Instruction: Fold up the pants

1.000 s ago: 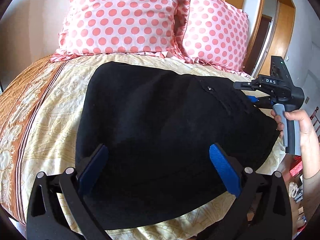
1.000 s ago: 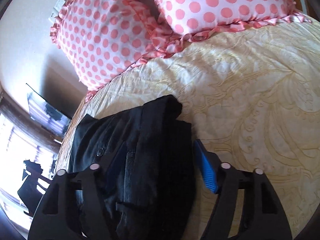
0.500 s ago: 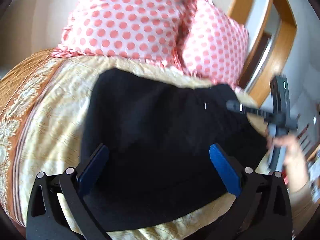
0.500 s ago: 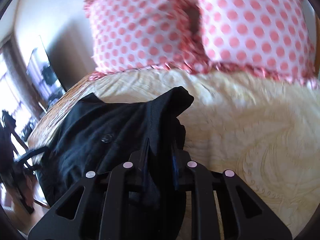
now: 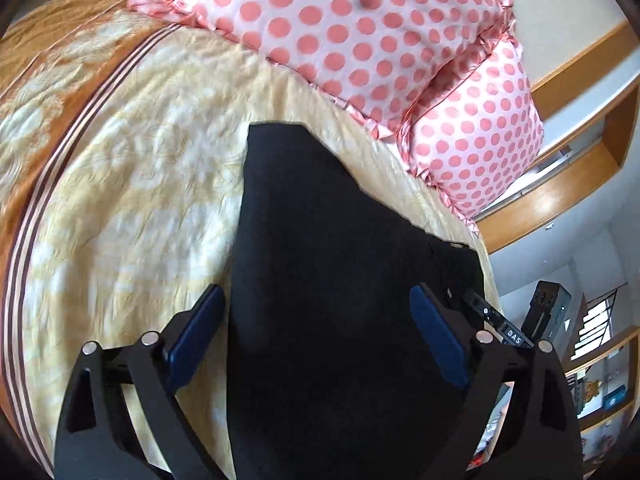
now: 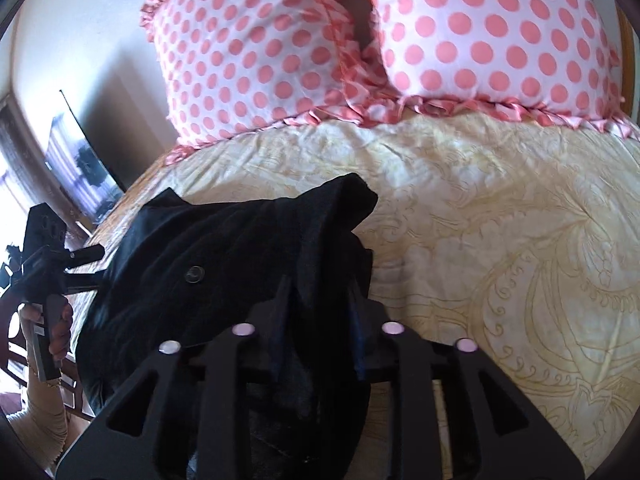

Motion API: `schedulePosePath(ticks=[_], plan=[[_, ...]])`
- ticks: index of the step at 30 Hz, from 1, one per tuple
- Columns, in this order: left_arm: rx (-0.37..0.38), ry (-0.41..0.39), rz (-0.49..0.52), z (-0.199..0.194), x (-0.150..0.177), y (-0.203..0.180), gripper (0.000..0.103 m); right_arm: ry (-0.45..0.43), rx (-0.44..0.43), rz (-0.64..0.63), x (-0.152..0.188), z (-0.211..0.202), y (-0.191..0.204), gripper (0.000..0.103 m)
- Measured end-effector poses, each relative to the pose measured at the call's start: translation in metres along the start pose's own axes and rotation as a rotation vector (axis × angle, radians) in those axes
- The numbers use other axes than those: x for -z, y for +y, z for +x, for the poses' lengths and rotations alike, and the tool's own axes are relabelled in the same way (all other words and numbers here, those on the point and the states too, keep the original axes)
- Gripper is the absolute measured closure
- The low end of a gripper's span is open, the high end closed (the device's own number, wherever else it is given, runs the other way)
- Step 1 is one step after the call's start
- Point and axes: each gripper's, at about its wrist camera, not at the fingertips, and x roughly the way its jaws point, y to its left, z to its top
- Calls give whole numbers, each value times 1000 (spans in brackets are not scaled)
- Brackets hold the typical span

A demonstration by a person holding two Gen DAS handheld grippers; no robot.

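Black pants [image 5: 340, 280] lie folded on the yellow patterned bedspread [image 5: 140, 200]. My left gripper [image 5: 316, 332] hovers over their near end. Its jaws are closing but still wide, and the blue pads [image 5: 196, 332] touch no cloth. The left pad stands past the pants' left edge. In the right wrist view the waist end of the pants [image 6: 224, 248], with its button, is bunched up between my right gripper [image 6: 318, 316] fingers. These jaws are opening slightly, with the cloth still pinched between them. My left gripper [image 6: 94, 268] shows at the far left, held in a hand.
Two pink polka-dot pillows [image 5: 360, 40] lean at the head of the bed. An orange striped border [image 5: 52, 152] runs along the bed's left side. A wooden door frame [image 5: 560, 168] and shelves stand to the right. A dark screen [image 6: 76, 160] is beyond the bed.
My left gripper has swung sideways and rolled, so its left pad is now off the pants over the bedspread. My right gripper has shut on the bunched waist cloth.
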Motion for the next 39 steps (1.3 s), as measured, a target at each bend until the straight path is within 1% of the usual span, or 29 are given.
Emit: schedulePosePath(ticks=[1,2,4,5,6,7,8,9,10,12,14,18,20,23,24,25,26,28,29,30,31,32,33,34,35,36,37,38,39], plan=[[-14,9,6,3,-3,-2,14,8,4,5,0,1,-1,67],[-11,18,14,7,-5,-5,16,12,0,4,0,3,-2,66],[-36,24,25,13,-6,-8,28,10,-10,1,0,4,-3,67],[-52,18,32,13,-7,-9,34,5,-18,-3,1,4,-4,69],[-82,15,46,15,-6,-11,47,1,-28,-5,2,4,-4,72],[-117,3,59,15,-5,-13,60,-5,-46,-4,3,3,-4,80],[-128,-12,68,13,-5,-13,68,-16,-56,-1,3,2,-4,83],[-132,-23,81,11,-5,-14,83,-19,-60,3,3,1,-4,84],[-131,-29,92,9,-5,-15,91,-24,-65,8,3,0,-4,85],[-126,-36,105,6,-7,-15,94,-40,-86,27,-1,-2,-6,86],[-126,-49,117,4,-11,-19,95,-59,-115,54,-7,-3,-9,87],[-120,-91,155,1,-26,-33,96,-89,-114,53,-25,0,-8,87],[-120,-129,182,2,-41,-44,96,-113,-115,61,-40,5,-8,87],[-134,-200,196,7,-63,-56,97,-158,-110,78,-61,13,-11,87],[-140,-212,201,9,-67,-57,97,-172,-105,85,-69,18,-13,87],[-154,-222,205,14,-74,-57,97,-173,-92,97,-76,24,-15,87],[-174,-214,199,23,-81,-54,97,-155,-75,117,-80,34,-19,87],[-211,-159,164,40,-91,-40,96,-82,-32,158,-81,54,-27,87],[-243,-119,139,52,-93,-30,96,-46,-1,172,-79,62,-30,87],[-263,-102,131,59,-92,-24,92,-33,16,179,-77,66,-31,86],[-290,-89,131,65,-90,-17,84,-34,26,178,-76,67,-31,84],[-304,-90,131,67,-89,-15,77,-36,50,172,-76,67,-30,76],[-326,-102,126,67,-86,-12,63,-33,79,166,-76,66,-29,68],[-341,-113,122,65,-86,-11,47,-24,119,157,-75,66,-27,52],[-350,-133,123,60,-85,-11,39,-20,143,149,-75,66,-27,42],[-361,-152,127,54,-85,-12,24,-23,175,136,-72,62,-26,40],[-380,-188,135,44,-83,-15,15,-41,205,121,-69,54,-25,40],[-395,-223,145,34,-82,-19,13,-61,236,114,-66,46,-25,40],[-403,-266,160,19,-77,-25,11,-112,275,94,-62,30,-22,41]])
